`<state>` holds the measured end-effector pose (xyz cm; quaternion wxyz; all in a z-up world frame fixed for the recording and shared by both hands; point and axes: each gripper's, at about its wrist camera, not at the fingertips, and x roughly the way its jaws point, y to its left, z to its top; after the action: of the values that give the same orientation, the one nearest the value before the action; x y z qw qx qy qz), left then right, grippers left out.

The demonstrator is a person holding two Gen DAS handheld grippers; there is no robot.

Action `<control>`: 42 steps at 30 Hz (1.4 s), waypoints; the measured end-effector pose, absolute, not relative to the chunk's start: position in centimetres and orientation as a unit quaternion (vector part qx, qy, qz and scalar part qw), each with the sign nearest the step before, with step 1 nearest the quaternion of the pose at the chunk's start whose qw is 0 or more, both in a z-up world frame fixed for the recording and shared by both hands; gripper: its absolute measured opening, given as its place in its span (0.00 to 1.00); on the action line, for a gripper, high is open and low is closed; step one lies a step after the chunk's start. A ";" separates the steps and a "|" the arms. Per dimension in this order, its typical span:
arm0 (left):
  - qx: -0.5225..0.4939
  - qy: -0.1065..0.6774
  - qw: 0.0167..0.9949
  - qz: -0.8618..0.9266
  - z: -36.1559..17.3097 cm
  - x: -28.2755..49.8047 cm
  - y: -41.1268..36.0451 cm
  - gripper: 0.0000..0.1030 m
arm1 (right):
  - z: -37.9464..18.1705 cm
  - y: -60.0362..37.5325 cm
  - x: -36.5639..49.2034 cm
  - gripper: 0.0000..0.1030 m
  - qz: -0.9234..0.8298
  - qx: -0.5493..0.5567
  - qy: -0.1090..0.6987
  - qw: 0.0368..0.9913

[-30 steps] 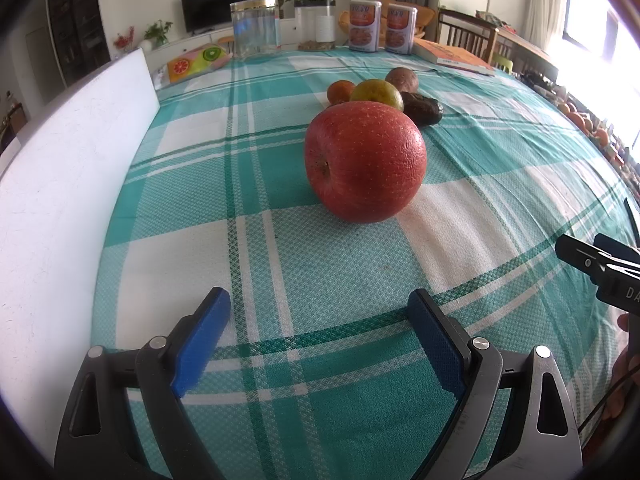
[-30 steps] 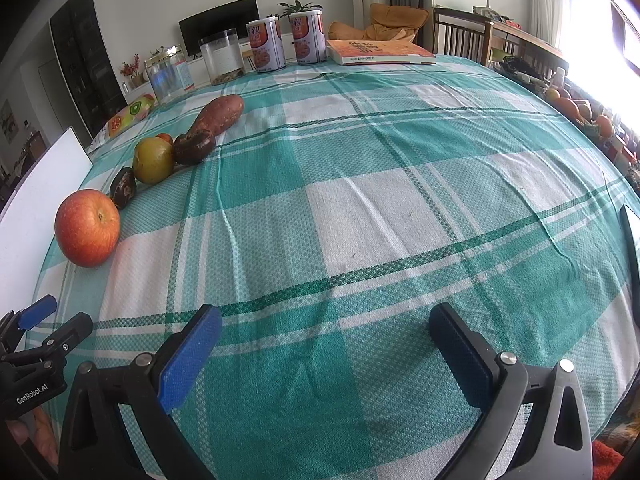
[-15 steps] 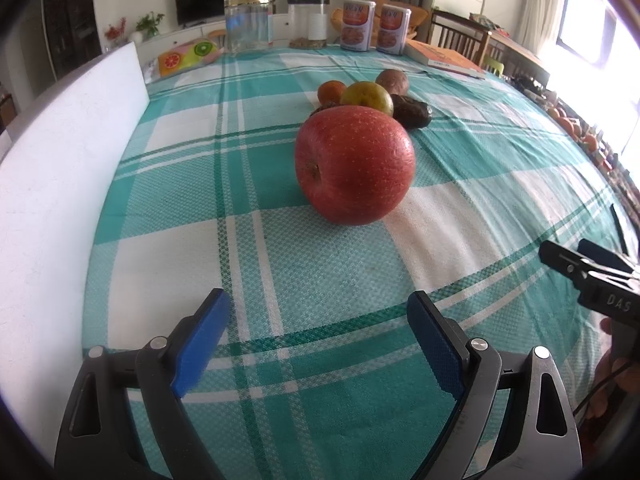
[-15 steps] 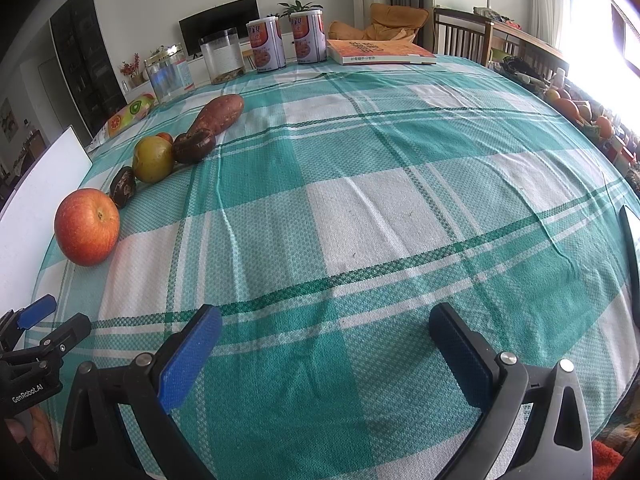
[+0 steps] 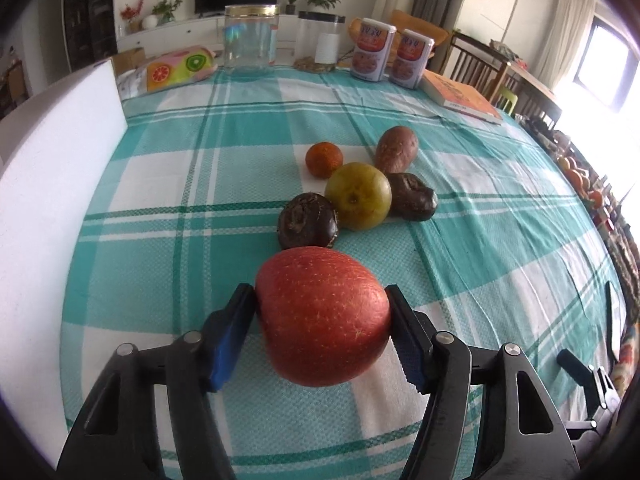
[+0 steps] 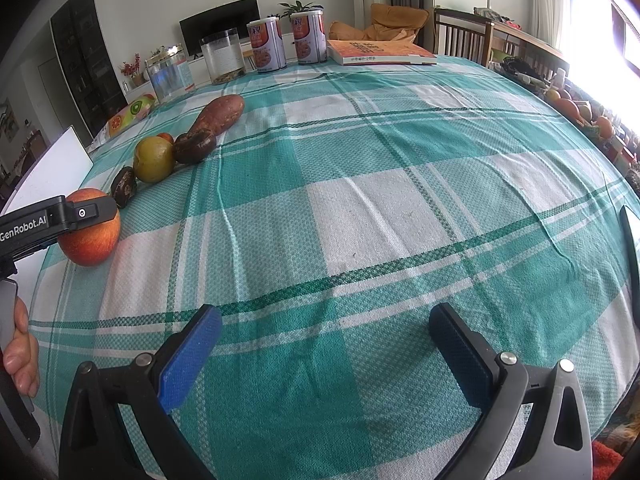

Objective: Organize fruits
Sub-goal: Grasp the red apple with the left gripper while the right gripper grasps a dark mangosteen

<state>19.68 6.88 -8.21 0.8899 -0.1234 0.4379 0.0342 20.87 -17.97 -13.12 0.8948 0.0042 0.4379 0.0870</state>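
L gripper (image 5: 323,322) is clamped on the red apple (image 5: 322,316), blue pads pressing both its sides; from the R wrist view the apple (image 6: 90,240) sits at the near-left corner of the plaid tablecloth (image 6: 380,208), whether resting on it or just above, can't tell. Just beyond the apple, a dark wrinkled fruit (image 5: 308,221), then a yellow-green round fruit (image 5: 358,195) touching it on the right, w/ a second dark fruit (image 5: 412,197) against that one's right side. Farther back: small orange (image 5: 324,159) on the left, sweet potato (image 5: 396,149) on the right, near each other but apart. White board (image 5: 48,184) stands along the table's left edge. At the far edge: clear jar w/ gold lid (image 5: 251,42), another clear container (image 5: 321,44), two printed cans (image 5: 390,55), orange book (image 5: 462,96) to the right. R gripper (image 6: 326,354) is spread wide w/ nothing between its pads, over bare cloth at the near edge, well apart from the fruit.
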 end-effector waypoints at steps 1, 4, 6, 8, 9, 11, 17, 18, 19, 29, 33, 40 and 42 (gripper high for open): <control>-0.142 0.436 0.888 0.028 -8.2 19.0 7.6 0.65 | -13.1 -18.0 20.9 1.00 0.087 0.004 0.438 0.895; -0.204 0.436 0.876 0.007 -8.2 16.4 9.8 0.63 | -13.2 -18.0 20.9 1.00 0.087 0.004 0.438 0.895; -0.249 0.433 0.866 -0.023 -8.5 14.6 11.2 0.61 | -13.1 -18.0 20.9 1.00 0.087 0.004 0.438 0.895; -0.282 0.435 0.854 -0.039 -9.0 13.4 12.3 0.61 | -13.1 -18.0 20.9 1.00 0.087 0.004 0.438 0.895; -0.286 0.436 0.853 -0.034 -9.1 12.9 12.6 0.63 | -13.1 -18.0 20.9 1.00 0.087 0.004 0.438 0.895; -0.277 0.426 0.861 -0.013 -8.8 12.3 13.2 0.70 | -13.1 -18.0 20.9 1.00 0.087 0.003 0.438 0.895; -0.265 0.418 0.868 0.033 -8.1 11.5 14.4 0.73 | -13.1 -17.9 20.9 1.00 0.087 0.003 0.438 0.895; -0.265 0.417 0.869 0.035 -8.1 11.5 14.6 0.73 | -13.1 -17.9 20.9 1.00 0.087 0.003 0.438 0.895; -0.260 0.414 0.871 0.038 -8.1 11.4 14.6 0.73 | -13.1 -17.9 20.9 1.00 0.086 0.003 0.438 0.895; -0.082 0.416 0.905 0.039 -9.6 13.4 8.9 0.81 | -13.2 -17.9 20.9 1.00 0.087 0.002 0.438 0.895; -0.051 0.431 0.898 0.069 -11.0 14.5 8.6 0.82 | -13.3 -17.9 20.8 1.00 0.086 -0.003 0.439 0.894; -0.039 0.440 0.894 0.079 -11.3 14.7 8.5 0.90 | -13.5 -17.1 21.1 1.00 0.075 -0.039 0.454 0.887; -0.039 0.440 0.894 0.080 -11.3 14.6 8.4 0.90 | -13.3 -16.7 21.8 1.00 0.099 -0.047 0.468 0.877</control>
<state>14.63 8.40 -11.31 0.8936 -0.0386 0.4402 0.0795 21.76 -16.73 -13.25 0.8771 -0.0466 0.4677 0.0990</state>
